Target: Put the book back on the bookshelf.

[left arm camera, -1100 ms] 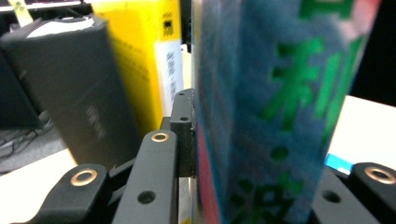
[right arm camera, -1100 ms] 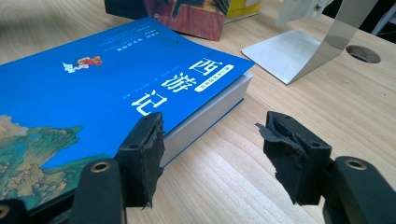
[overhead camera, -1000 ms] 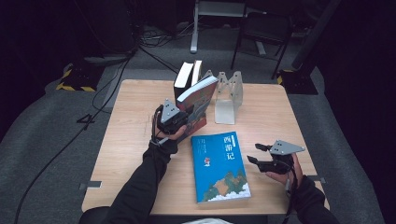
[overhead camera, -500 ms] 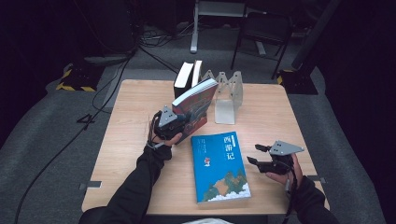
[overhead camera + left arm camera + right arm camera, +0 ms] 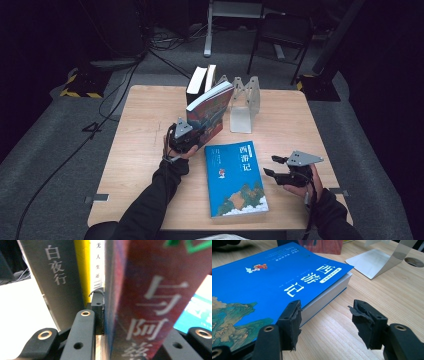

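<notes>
Left gripper [image 5: 186, 136] pinches red-covered book [image 5: 210, 112] at frame centre, tilted toward upright books [image 5: 200, 82]. Right gripper [image 5: 280, 167] jaws spread, lower right, beside blue book [image 5: 235, 177]. Risk: low corner grip, book may twist, topple row.

Left gripper [image 5: 186, 136] clamped (jaws closed); right gripper [image 5: 280, 167] jaws apart.
</notes>
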`<state>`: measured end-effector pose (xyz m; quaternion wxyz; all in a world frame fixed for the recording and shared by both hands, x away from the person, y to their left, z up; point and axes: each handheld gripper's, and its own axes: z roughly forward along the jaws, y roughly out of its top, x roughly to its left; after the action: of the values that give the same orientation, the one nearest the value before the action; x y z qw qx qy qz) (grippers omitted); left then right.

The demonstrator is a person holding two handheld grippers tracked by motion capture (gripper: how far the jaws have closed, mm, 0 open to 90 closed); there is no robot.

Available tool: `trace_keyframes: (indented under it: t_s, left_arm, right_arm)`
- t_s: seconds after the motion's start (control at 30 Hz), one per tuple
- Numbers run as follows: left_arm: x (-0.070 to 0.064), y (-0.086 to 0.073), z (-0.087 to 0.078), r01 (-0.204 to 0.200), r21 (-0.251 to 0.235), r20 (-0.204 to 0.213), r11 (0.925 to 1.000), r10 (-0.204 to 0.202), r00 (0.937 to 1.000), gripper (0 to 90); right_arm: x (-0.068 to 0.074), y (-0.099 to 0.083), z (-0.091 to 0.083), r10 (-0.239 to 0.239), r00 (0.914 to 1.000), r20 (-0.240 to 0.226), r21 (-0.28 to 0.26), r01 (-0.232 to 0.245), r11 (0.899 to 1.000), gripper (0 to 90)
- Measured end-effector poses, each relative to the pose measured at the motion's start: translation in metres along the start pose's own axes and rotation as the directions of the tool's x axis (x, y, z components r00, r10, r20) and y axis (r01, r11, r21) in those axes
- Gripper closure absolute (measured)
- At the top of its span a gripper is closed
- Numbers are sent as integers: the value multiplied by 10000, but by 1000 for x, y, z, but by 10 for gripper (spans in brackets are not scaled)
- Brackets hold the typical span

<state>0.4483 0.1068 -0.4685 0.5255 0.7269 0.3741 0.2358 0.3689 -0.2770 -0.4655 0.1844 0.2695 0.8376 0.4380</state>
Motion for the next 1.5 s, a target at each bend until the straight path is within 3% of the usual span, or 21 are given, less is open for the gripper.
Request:
trace_keyframes:
  t_s: [0.2, 0.8, 0.87, 1.03, 1.07, 1.3, 1.4, 1.5]
  left_arm:
    - [-8, 6, 14, 239, 78, -190, 9997, -237, 9995, 737]
    - [-19, 24, 39, 369, 640, -1090, 9973, -298, 9936, 732]
    - [-16, 23, 39, 403, 653, -874, 9970, -345, 9956, 709]
    - [-13, 20, 34, 60, 895, -598, 9960, -7, 9982, 644]
    - [-13, 18, 31, -196, 1081, -565, 9939, 258, 9981, 628]
    - [-14, 10, 16, -818, 1559, -154, 9844, 852, 9962, 561]
    - [-12, 8, 11, -1115, 1678, -78, 9795, 1144, 9934, 640]
    - [-10, 6, 10, -917, 1691, -54, 9813, 940, 9956, 670]
  right_arm:
    - [-1, -1, 0, 48, 10000, -25, -1, -48, 10000, 396]
    - [-3, -6, -6, 261, 9997, 15, -14, -261, 9997, 395]
    - [-4, -6, -7, 248, 9997, 47, -42, -248, 9997, 394]
    - [-4, -6, -8, 264, 9996, 58, -59, -263, 9996, 391]
    - [-4, -6, -8, 263, 9996, 74, -45, -263, 9996, 388]
    - [-5, -8, -8, 383, 9993, 6, -30, -383, 9993, 383]
    - [-4, -8, -8, 322, 9995, -14, 37, -322, 9995, 383]
    - [-3, -8, -7, 290, 9996, -17, 30, -290, 9996, 384]
